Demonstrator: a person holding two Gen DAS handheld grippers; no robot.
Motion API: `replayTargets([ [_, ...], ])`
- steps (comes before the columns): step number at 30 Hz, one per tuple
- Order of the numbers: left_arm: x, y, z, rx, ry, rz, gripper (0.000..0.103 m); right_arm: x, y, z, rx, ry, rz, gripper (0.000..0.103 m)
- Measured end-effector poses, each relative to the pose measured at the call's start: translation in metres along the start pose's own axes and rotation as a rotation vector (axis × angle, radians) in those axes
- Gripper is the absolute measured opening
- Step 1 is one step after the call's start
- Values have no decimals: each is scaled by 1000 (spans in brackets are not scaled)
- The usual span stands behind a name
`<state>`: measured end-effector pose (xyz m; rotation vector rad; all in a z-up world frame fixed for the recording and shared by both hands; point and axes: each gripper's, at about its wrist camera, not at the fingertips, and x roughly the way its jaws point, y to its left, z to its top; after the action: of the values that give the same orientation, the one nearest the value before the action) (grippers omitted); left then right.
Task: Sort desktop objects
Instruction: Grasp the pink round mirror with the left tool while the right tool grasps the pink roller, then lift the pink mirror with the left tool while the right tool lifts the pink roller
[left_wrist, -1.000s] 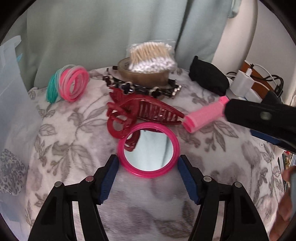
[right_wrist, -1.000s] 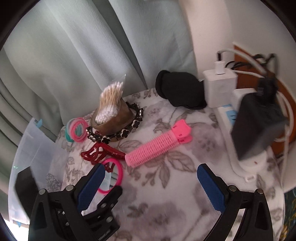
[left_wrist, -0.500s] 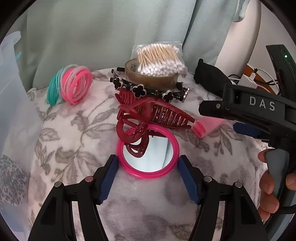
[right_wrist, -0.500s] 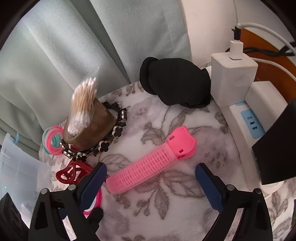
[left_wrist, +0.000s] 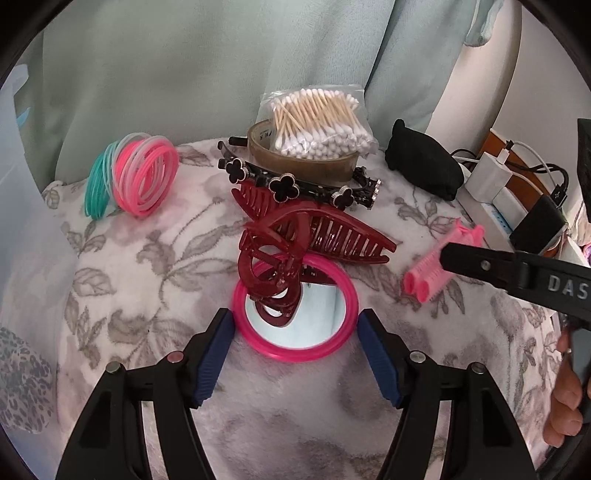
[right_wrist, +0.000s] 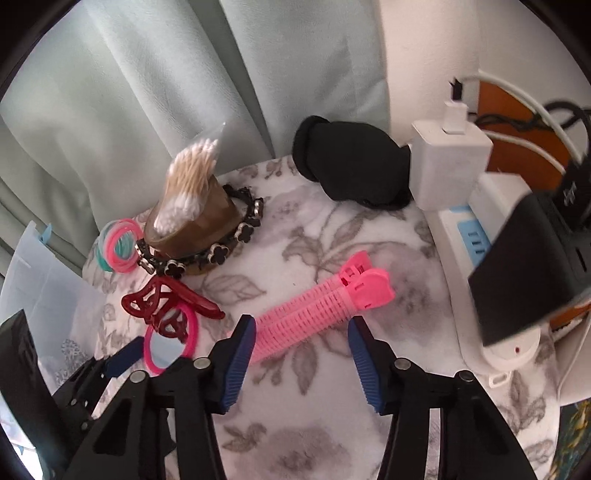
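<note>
A round pink mirror (left_wrist: 295, 325) lies on the floral cloth, between the open fingers of my left gripper (left_wrist: 295, 328); it also shows in the right wrist view (right_wrist: 170, 343). A dark red claw clip (left_wrist: 314, 236) rests partly on the mirror. My right gripper (right_wrist: 301, 332) is open with its fingers either side of a pink hair roller clip (right_wrist: 317, 310), which also shows in the left wrist view (left_wrist: 436, 269). Neither gripper is closed on anything.
Behind stand a tape roll (left_wrist: 303, 162) with a bag of cotton swabs (left_wrist: 317, 125), a black clover headband (left_wrist: 295, 188), pink and teal hair bands (left_wrist: 136, 177) and a black pouch (right_wrist: 354, 170). A power strip with chargers (right_wrist: 465, 206) lines the right. A clear plastic box (right_wrist: 40, 280) is at left.
My right gripper has come down and forward to straddle the pink roller clip. The left gripper has stayed around the mirror, edging slightly closer.
</note>
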<state>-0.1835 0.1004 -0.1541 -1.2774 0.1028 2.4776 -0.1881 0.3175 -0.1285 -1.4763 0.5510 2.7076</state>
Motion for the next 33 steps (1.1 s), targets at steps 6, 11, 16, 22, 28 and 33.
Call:
replayTargets([
  [6, 5, -2, 4, 18, -4, 26, 73, 9, -4, 6, 96, 7, 27, 60],
  [11, 8, 0, 7, 13, -12, 36, 73, 22, 2, 17, 150, 8, 5, 63],
  [16, 7, 4, 8, 4, -15, 29, 73, 31, 8, 27, 149, -7, -19, 56],
  [22, 7, 9, 10, -9, -20, 16, 74, 29, 8, 29, 127, -2, 23, 37],
  [28, 9, 14, 13, -23, -17, -1, 73, 13, 10, 28, 93, -19, 69, 31],
  [33, 7, 18, 13, -35, -9, -8, 73, -2, 5, 22, 102, -18, 112, 28],
])
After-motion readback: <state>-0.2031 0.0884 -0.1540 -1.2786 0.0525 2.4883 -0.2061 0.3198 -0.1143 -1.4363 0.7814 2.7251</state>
